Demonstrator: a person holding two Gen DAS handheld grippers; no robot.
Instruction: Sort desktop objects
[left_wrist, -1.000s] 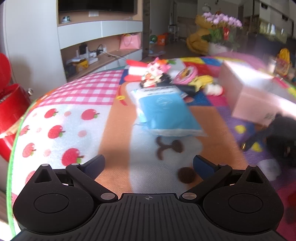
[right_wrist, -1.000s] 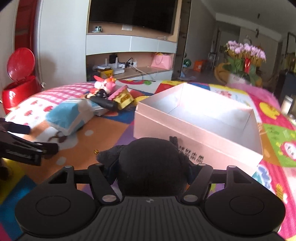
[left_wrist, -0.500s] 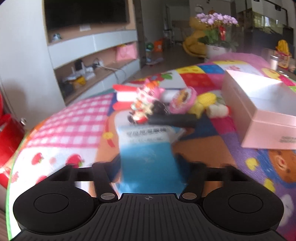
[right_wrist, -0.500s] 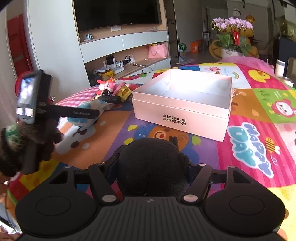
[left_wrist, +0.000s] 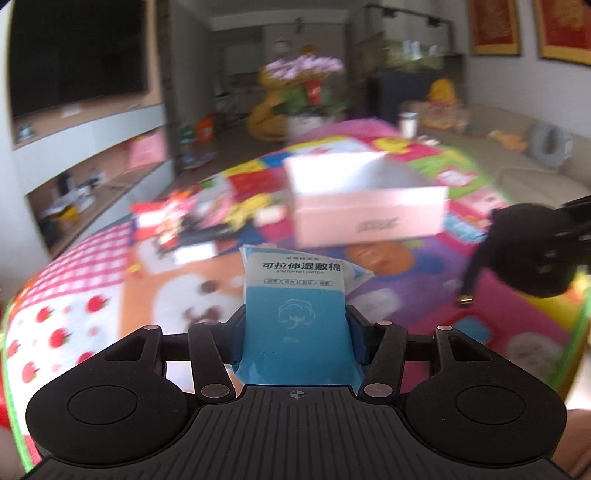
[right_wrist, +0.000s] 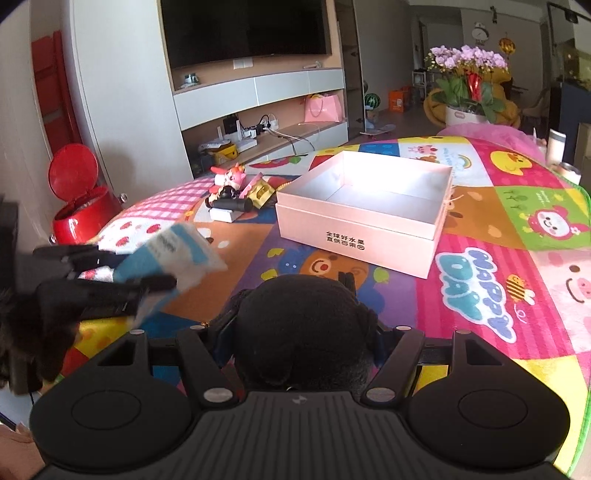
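Blue packet (left_wrist: 295, 317) gripped (black pouch (right_wrist: 301, 332) too)

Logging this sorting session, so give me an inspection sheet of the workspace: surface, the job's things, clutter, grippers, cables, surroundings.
Surface: colourful cartoon play mat over the table.
Job's things: open pink box, nothing seen inside; blue wet-cotton pack and black plush item both lifted off the mat.
Clutter: toy pile left of the box, with a pink figure and a black cylinder.
Grippers: left gripper shut on the pack; right gripper shut on the plush item.
Cables: wires on the TV shelf.
Surroundings: TV, red bin, purple flowers.
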